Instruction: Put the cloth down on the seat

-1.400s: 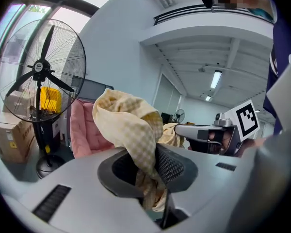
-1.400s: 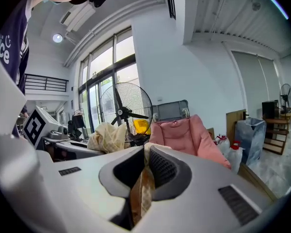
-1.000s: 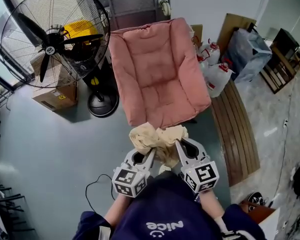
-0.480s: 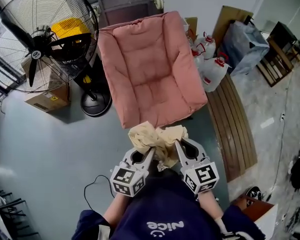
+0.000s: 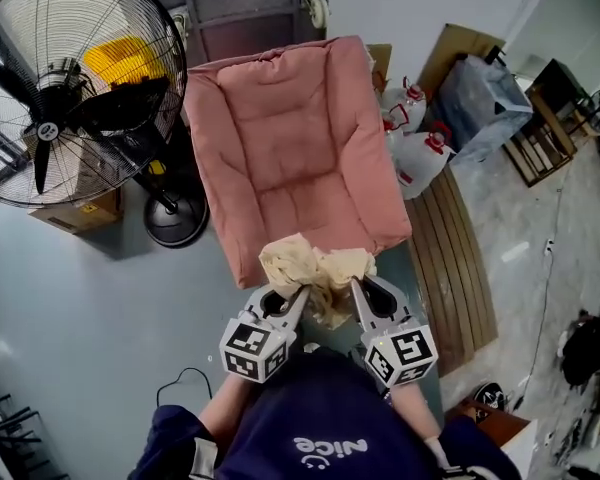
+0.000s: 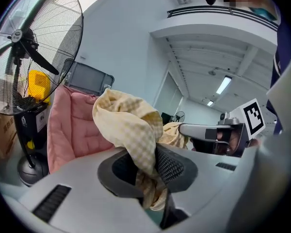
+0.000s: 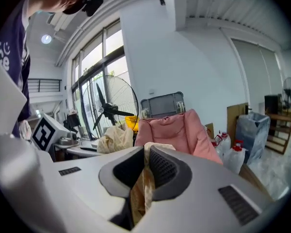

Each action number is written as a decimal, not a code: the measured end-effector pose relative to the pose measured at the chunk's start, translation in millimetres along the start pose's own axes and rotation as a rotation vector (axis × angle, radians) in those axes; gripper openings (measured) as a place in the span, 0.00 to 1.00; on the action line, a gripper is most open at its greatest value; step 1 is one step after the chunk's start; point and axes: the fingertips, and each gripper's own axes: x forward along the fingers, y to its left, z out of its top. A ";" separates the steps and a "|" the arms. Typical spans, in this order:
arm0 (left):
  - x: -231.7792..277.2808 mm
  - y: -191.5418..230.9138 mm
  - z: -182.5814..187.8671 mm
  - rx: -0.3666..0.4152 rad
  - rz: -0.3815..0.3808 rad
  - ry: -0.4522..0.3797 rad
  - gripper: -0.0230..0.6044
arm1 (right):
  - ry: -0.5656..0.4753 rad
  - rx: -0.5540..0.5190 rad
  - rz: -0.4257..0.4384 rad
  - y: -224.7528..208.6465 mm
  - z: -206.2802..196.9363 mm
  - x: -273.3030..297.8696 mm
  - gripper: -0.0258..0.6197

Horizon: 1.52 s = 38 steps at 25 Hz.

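- The cloth (image 5: 315, 273) is pale yellow with a fine check. It is crumpled into a loose bunch with soft folds, and a tail hangs below it.
- It hangs between my two tongs over the front edge of the seat (image 5: 290, 138). I cannot tell from the head view whether it touches the cushion.
- The left tongs (image 5: 300, 296) are closed on the left end of the cloth. In the left gripper view a thick wad of checked fabric fills the narrow gap between the pads and billows above them.
- The right tongs (image 5: 356, 288) are nearly closed on the right end. In the right gripper view only a thin fold is pinched between the ribbed pads.
- The seat is a pink padded cushion chair with raised sides, standing on the grey floor (image 5: 90, 298) with its front edge towards me.
- I count one cloth, one seat and two tongs.
- I also count one large standing fan (image 5: 70, 88) left of the seat and at least two clear jugs (image 5: 422, 156) with red caps on the floor at its right side.
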 end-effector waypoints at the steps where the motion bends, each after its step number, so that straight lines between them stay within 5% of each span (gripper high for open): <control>1: 6.2 9.0 6.5 0.008 -0.003 0.000 0.19 | 0.007 -0.033 -0.011 -2.5 4.0 11.2 0.14; 18: 55.1 126.7 84.4 0.037 -0.056 -0.015 0.19 | -0.023 -0.110 -0.080 -17.3 69.4 137.2 0.14; 38: 113.6 177.0 142.5 0.058 0.114 -0.070 0.19 | -0.010 -0.159 0.079 -65.7 109.3 210.2 0.14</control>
